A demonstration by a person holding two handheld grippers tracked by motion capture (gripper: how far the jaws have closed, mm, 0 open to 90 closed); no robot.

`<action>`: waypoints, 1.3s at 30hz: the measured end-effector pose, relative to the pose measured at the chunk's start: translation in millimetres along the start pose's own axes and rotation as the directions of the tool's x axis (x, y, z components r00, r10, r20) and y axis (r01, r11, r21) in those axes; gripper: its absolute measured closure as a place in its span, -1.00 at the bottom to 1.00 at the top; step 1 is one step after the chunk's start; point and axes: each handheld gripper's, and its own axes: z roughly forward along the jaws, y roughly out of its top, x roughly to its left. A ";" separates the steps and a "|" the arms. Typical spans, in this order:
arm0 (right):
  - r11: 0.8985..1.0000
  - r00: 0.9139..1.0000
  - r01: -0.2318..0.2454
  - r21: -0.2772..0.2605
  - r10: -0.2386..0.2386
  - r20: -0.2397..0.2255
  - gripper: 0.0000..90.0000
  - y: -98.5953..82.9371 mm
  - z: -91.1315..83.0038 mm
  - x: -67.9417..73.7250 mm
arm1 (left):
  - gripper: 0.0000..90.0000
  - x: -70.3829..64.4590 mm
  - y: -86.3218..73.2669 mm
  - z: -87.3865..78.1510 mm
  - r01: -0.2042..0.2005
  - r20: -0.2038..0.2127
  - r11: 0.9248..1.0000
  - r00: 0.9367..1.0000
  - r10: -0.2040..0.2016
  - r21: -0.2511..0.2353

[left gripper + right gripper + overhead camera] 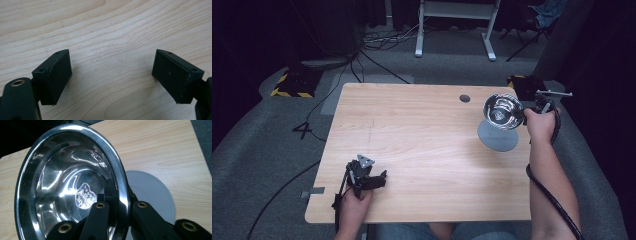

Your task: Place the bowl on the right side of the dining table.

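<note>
Bowl: steel bowl (503, 111) at the right of the high view, lifted and tilted over the grey disc (497, 135), which lies flat on the table (422, 130).
Right gripper (532, 107): clamped on the bowl's rim, one jaw inside, one outside.
Left gripper (379, 179): lower left of the high view, jaws spread wide, holding nothing, over bare wood.
Done, by my reading: bowl picked up.
Left: setting it down; where is unclear.

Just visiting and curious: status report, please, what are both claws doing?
Right claw shut on steel bowl rim, bowl tilted above grey disc. Left claw open over bare table. Nothing in the way.
</note>
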 end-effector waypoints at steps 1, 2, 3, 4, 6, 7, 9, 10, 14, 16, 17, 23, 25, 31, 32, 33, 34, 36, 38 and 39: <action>1.000 1.000 -0.007 -0.001 0.007 0.004 0.94 0.3 1.1 -1.8 | -0.64 0.0 -0.4 -0.4 0.001 0.004 1.000 1.000 -0.001 0.002; 1.000 1.000 -0.015 -0.005 0.015 0.003 0.94 0.5 2.3 -3.4 | -0.64 0.4 -0.5 -0.9 -0.005 0.000 1.000 1.000 0.005 0.003; 1.000 1.000 -0.022 -0.004 0.022 0.001 0.95 0.6 3.2 -4.7 | -0.64 0.5 -0.7 -1.1 -0.006 -0.002 1.000 1.000 0.006 0.002; 0.999 0.999 -0.035 -0.006 0.035 -0.002 0.95 0.4 4.6 -5.5 | -0.64 0.4 -0.8 -1.2 -0.005 -0.002 1.000 1.000 0.005 0.002; 0.999 0.999 -0.052 -0.007 0.052 -0.008 0.95 -0.5 8.0 -7.8 | -0.64 0.3 -1.1 -1.3 -0.005 -0.001 1.000 1.000 0.005 0.002; 0.998 0.998 -0.064 -0.002 0.064 -0.008 0.95 -1.2 9.9 -8.6 | -0.64 0.3 -1.2 -1.4 -0.006 -0.001 1.000 1.000 0.006 0.004; 0.997 0.997 -0.080 0.008 0.080 -0.006 0.95 -3.4 14.9 -10.9 | -0.64 0.3 -1.6 -1.4 -0.004 0.000 1.000 1.000 0.004 0.001; 0.996 0.996 -0.090 0.010 0.090 -0.008 0.95 -4.7 17.5 -12.1 | -0.64 0.5 -1.6 -1.5 -0.007 -0.001 1.000 1.000 0.007 0.001; 0.993 0.994 -0.114 0.024 0.113 0.006 0.94 -9.5 27.1 -17.3 | -0.64 0.4 -1.8 -1.7 -0.004 0.003 1.000 1.000 0.004 0.001; 0.993 0.993 -0.115 0.024 0.115 0.014 0.95 -11.6 31.2 -20.3 | -0.64 0.4 -2.2 -2.0 -0.005 0.007 1.000 1.000 0.005 0.002; 0.992 0.992 -0.127 0.028 0.126 0.016 0.95 -12.4 32.9 -21.3 | -0.64 0.7 -2.6 -2.5 -0.009 0.009 1.000 1.000 0.009 0.002; 0.987 0.987 -0.154 0.044 0.152 0.060 0.95 -18.5 41.6 -31.2 | -0.64 0.9 -3.6 -3.3 -0.012 0.004 1.000 1.000 0.012 -0.005; 0.986 0.985 -0.161 0.051 0.158 0.065 0.95 -20.2 43.7 -33.3 | -0.64 0.8 -3.6 -3.3 -0.011 0.004 1.000 1.000 0.011 -0.005; 0.981 0.980 -0.186 0.061 0.180 0.089 0.95 -26.6 50.9 -40.6 | -0.64 0.9 -3.5 -3.3 -0.011 0.005 1.000 1.000 0.011 -0.005; 0.980 0.979 -0.185 0.066 0.179 0.094 0.95 -27.4 51.5 -41.3 | -0.64 0.8 -3.5 -3.3 -0.010 0.005 1.000 1.000 0.010 -0.003; 0.979 0.979 -0.190 0.069 0.183 0.093 0.94 -28.6 52.7 -42.6 | -0.64 0.8 -3.4 -3.4 -0.012 0.003 1.000 1.000 0.012 -0.002; 0.979 0.978 -0.189 0.070 0.182 0.097 0.94 -29.1 53.2 -43.0 | -0.64 0.9 -3.4 -3.4 -0.012 0.005 1.000 1.000 0.012 -0.002; 0.978 0.978 -0.194 0.073 0.187 0.097 0.94 -30.8 55.0 -44.7 | -0.64 0.9 -3.5 -3.3 -0.012 0.004 1.000 1.000 0.012 -0.004; 0.979 0.978 -0.193 0.074 0.185 0.095 0.95 -32.2 56.4 -46.2 | -0.64 0.8 -3.5 -3.3 -0.011 0.004 1.000 1.000 0.011 -0.005; 0.978 0.977 -0.194 0.075 0.185 0.104 0.94 -32.7 57.0 -46.5 | -0.64 0.8 -3.5 -3.3 -0.011 0.004 1.000 1.000 0.011 -0.004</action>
